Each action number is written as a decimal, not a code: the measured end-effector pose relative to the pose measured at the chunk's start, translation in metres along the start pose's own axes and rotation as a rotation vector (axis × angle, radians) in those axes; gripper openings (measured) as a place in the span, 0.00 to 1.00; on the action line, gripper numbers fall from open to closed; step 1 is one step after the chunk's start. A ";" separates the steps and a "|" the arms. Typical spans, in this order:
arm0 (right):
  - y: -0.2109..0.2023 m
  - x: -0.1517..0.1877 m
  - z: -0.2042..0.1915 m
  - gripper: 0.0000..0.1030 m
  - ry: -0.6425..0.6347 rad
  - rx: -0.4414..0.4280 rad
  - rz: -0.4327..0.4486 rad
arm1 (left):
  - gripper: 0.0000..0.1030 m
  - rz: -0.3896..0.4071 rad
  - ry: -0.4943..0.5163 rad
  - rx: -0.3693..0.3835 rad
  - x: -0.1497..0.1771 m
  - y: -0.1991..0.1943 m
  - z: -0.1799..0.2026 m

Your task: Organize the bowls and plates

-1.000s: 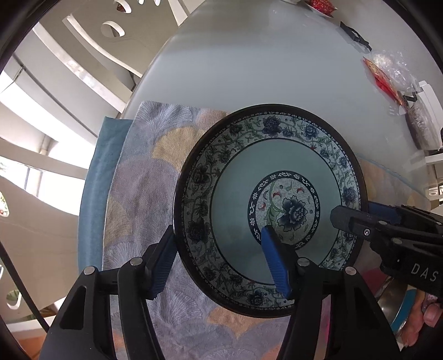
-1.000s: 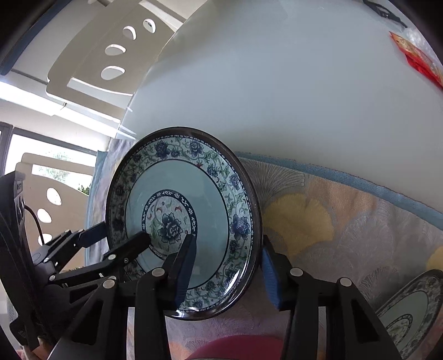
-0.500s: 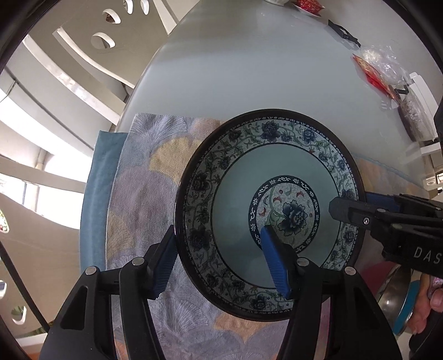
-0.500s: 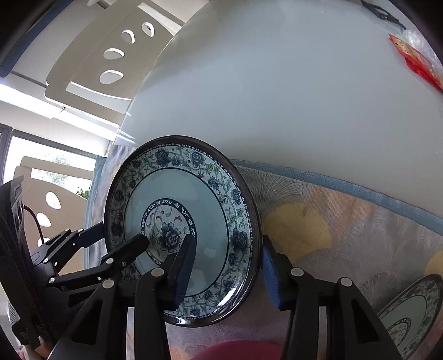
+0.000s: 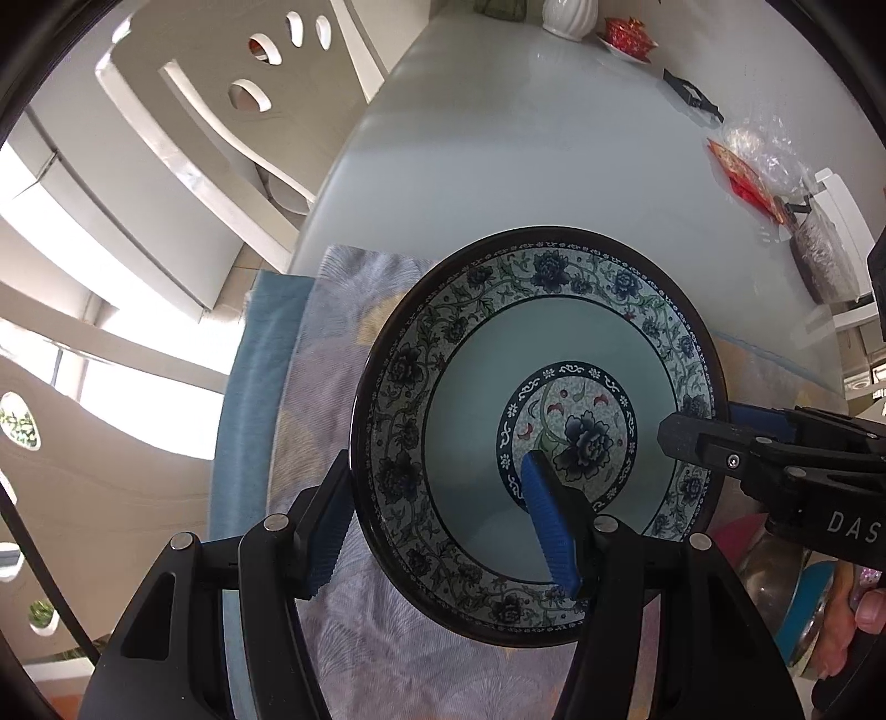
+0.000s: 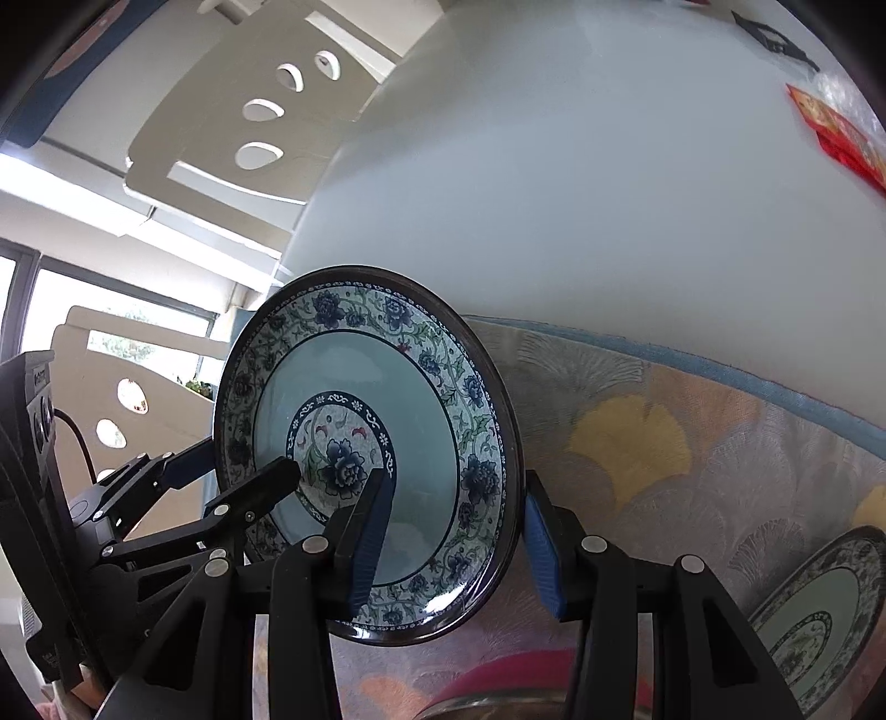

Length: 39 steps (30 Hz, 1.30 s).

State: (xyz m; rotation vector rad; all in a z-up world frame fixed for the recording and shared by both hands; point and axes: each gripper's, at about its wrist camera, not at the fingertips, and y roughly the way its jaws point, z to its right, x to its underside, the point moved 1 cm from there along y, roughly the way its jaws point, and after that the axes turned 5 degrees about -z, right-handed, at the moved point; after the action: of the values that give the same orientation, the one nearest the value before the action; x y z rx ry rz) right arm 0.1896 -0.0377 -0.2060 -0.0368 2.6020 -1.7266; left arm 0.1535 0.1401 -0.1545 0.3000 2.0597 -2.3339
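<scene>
A round plate (image 5: 554, 382) with a dark rim, a blue floral border and a pale blue centre is held up above the patterned placemat (image 5: 332, 343). My left gripper (image 5: 443, 523) is shut on its lower left rim. My right gripper (image 6: 451, 545) is shut on its right rim, and its fingers (image 5: 698, 443) enter from the right in the left wrist view. The same plate (image 6: 387, 421) shows tilted in the right wrist view. A second matching plate (image 6: 819, 615) lies on the placemat at the lower right.
A pale glass table (image 5: 526, 155) stretches behind. On it are red packets (image 5: 742, 177), a black clip (image 5: 692, 99), a white vase (image 5: 567, 16) and a red dish (image 5: 628, 36). White chairs (image 5: 232, 127) stand at the left. A pink bowl (image 6: 515, 678) lies below.
The plate has risen and tilted more upright between both grippers. The views have moved back, with more of the table and chairs in sight.
</scene>
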 end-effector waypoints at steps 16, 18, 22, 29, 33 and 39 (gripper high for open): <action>-0.020 0.033 -0.029 0.44 -0.034 0.015 -0.002 | 0.55 0.005 -0.024 -0.008 0.030 -0.025 -0.006; -0.023 0.039 -0.033 0.44 -0.043 0.016 -0.001 | 0.55 0.011 -0.027 -0.011 0.035 -0.029 -0.006; -0.027 0.049 -0.038 0.44 -0.060 0.014 0.000 | 0.55 0.020 -0.036 -0.018 0.045 -0.037 -0.008; -0.032 0.071 -0.051 0.44 -0.093 0.006 -0.004 | 0.55 0.030 -0.054 -0.028 0.068 -0.049 -0.009; -0.034 0.092 -0.058 0.44 -0.112 0.007 -0.015 | 0.55 0.029 -0.066 -0.033 0.089 -0.057 -0.008; -0.038 0.121 -0.062 0.44 -0.131 0.008 -0.029 | 0.55 0.031 -0.078 -0.045 0.120 -0.069 -0.006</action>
State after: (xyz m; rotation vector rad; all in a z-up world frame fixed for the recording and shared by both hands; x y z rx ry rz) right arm 0.0677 0.0015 -0.1475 -0.1817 2.5138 -1.6818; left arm 0.0269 0.1685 -0.1062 0.2343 2.0536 -2.2411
